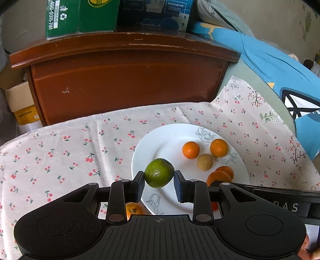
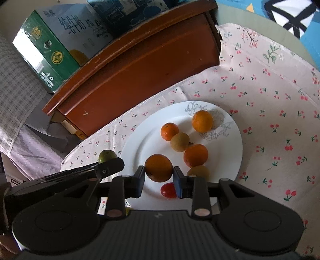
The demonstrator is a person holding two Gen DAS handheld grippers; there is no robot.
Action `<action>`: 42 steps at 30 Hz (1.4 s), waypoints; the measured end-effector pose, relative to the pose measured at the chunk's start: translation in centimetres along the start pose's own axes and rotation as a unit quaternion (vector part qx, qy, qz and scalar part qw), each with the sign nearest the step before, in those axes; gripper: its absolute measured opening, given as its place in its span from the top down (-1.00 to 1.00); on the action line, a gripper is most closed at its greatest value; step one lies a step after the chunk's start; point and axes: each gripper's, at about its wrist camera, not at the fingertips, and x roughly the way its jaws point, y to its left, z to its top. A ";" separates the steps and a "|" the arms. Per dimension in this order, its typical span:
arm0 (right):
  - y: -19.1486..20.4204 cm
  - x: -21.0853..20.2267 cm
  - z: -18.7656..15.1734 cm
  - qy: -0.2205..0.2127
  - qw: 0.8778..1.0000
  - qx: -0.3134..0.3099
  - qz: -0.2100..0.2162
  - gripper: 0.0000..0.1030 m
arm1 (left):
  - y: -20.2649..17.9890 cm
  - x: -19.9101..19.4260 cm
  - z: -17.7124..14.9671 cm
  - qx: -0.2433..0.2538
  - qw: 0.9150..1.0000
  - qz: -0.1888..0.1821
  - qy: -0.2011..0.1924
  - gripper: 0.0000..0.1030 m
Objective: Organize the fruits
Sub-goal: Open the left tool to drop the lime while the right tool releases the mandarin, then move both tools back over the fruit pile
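Note:
My left gripper (image 1: pixel 159 178) is shut on a green lime (image 1: pixel 159 172), held above the left edge of a white plate (image 1: pixel 172 136). My right gripper (image 2: pixel 159 174) is shut on an orange (image 2: pixel 158 167) above the near part of the same plate (image 2: pixel 144 144). On the plate lie several small oranges (image 2: pixel 202 121), a tan longan (image 2: pixel 179 142), another tan fruit (image 2: pixel 199 172) and a red cherry tomato (image 2: pixel 168 190). The left gripper with the lime (image 2: pixel 107 156) shows at the left of the right wrist view.
The plate sits on a cherry-print cloth (image 1: pixel 70 152). A brown wooden cabinet (image 1: pixel 124 80) stands behind, with green (image 1: pixel 64 16) and blue boxes (image 1: pixel 158 12) on top. Another orange (image 1: pixel 133 210) lies on the cloth under the left gripper. Blue fabric (image 1: pixel 280 66) is at the right.

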 end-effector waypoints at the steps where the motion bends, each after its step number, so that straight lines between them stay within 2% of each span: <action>1: 0.0 0.1 0.0 0.001 1.000 0.001 0.000 0.40 | -0.1 0.1 0.0 0.001 1.000 0.000 -0.001 0.43; 5: -0.1 0.2 0.2 -0.004 1.000 0.004 -0.004 0.36 | -0.3 0.2 0.4 -0.001 1.000 -0.003 -0.005 0.38; 7: 0.0 0.0 0.3 -0.010 1.000 0.004 -0.005 0.36 | -0.3 -0.2 0.7 -0.006 1.000 -0.004 -0.011 -0.04; 9: 0.1 -0.3 0.5 -0.016 1.000 0.002 -0.005 0.34 | -0.3 -1.0 1.0 -0.008 1.000 0.005 -0.029 -0.19; 15: 0.5 -1.2 0.9 -0.033 0.999 -0.005 -0.002 0.23 | 0.0 -3.1 1.8 -0.006 0.998 0.021 -0.058 -0.53; 18: 0.9 -1.5 0.9 -0.033 0.999 -0.014 -0.001 0.17 | 0.7 -4.1 2.0 -0.026 0.998 0.017 -0.060 -0.56; 21: 1.3 -1.9 0.6 -0.032 0.999 -0.022 0.001 0.11 | 1.5 -5.0 1.9 -0.052 0.997 0.015 -0.058 -0.73; 25: 1.8 -2.5 0.2 -0.027 0.999 -0.028 0.006 -0.02 | 2.3 -6.1 1.3 -0.067 0.996 0.018 -0.052 -0.74; 30: 2.5 -3.5 -0.5 -0.031 0.999 -0.042 0.009 -0.02 | 3.0 -7.7 0.0 -0.080 0.995 0.036 -0.054 -0.74; 42: 3.0 -4.9 -3.2 -0.022 0.999 -0.047 0.009 -0.02 | 3.6 -10.0 -2.4 -0.066 0.995 0.057 -0.044 -0.74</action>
